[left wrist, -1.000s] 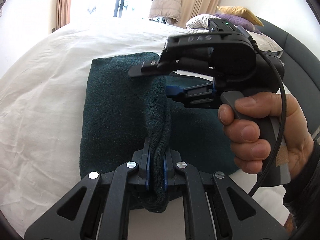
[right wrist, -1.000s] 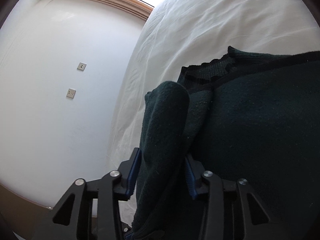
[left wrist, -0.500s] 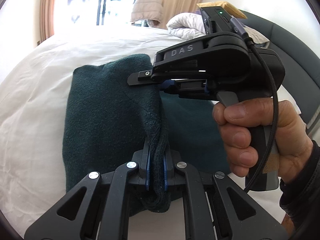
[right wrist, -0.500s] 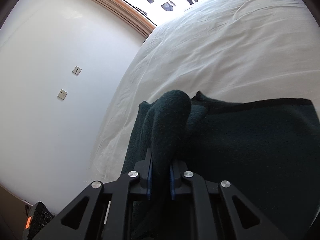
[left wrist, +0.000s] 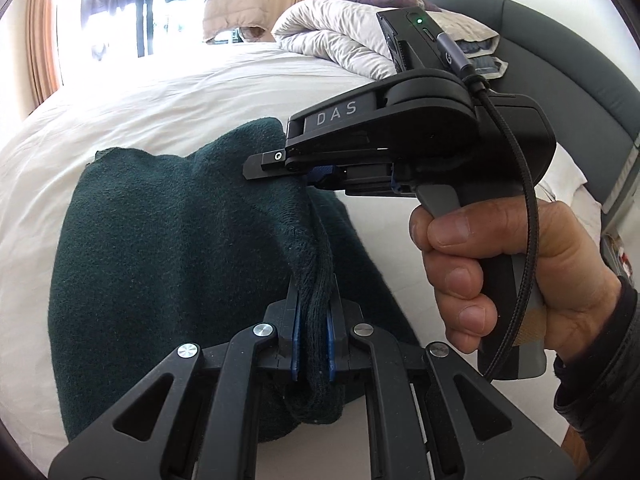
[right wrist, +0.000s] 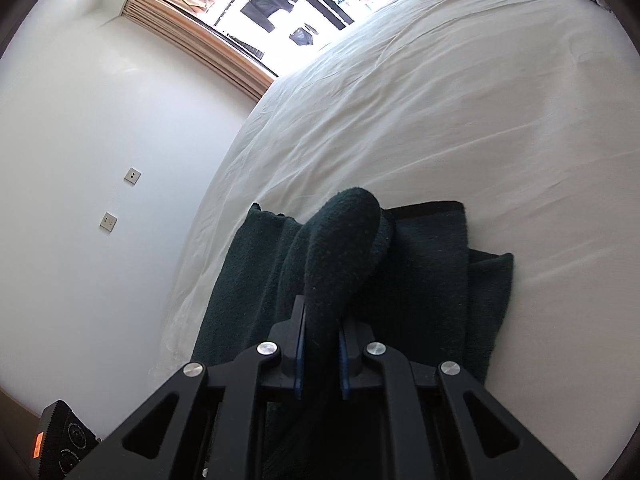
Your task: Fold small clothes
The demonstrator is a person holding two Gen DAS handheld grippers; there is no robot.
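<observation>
Clamped at the near edge, left gripper (left wrist: pixel 313 344) pinching a bunched fold of dark green garment (left wrist: pixel 160 248); draped ahead and leftward over white bed (left wrist: pixel 120 112); further right, right gripper (right wrist: pixel 320 354) likewise clenched on a raised fold, gripped by a hand (left wrist: pixel 500 272).

Bare white sheet (right wrist: pixel 460 120) lies open beyond the dark green garment (left wrist: pixel 168 240). A piled duvet (left wrist: pixel 332 36) and headboard (left wrist: pixel 560 48) block the far right; a wall (right wrist: pixel 80 160) bounds the bed's left.
</observation>
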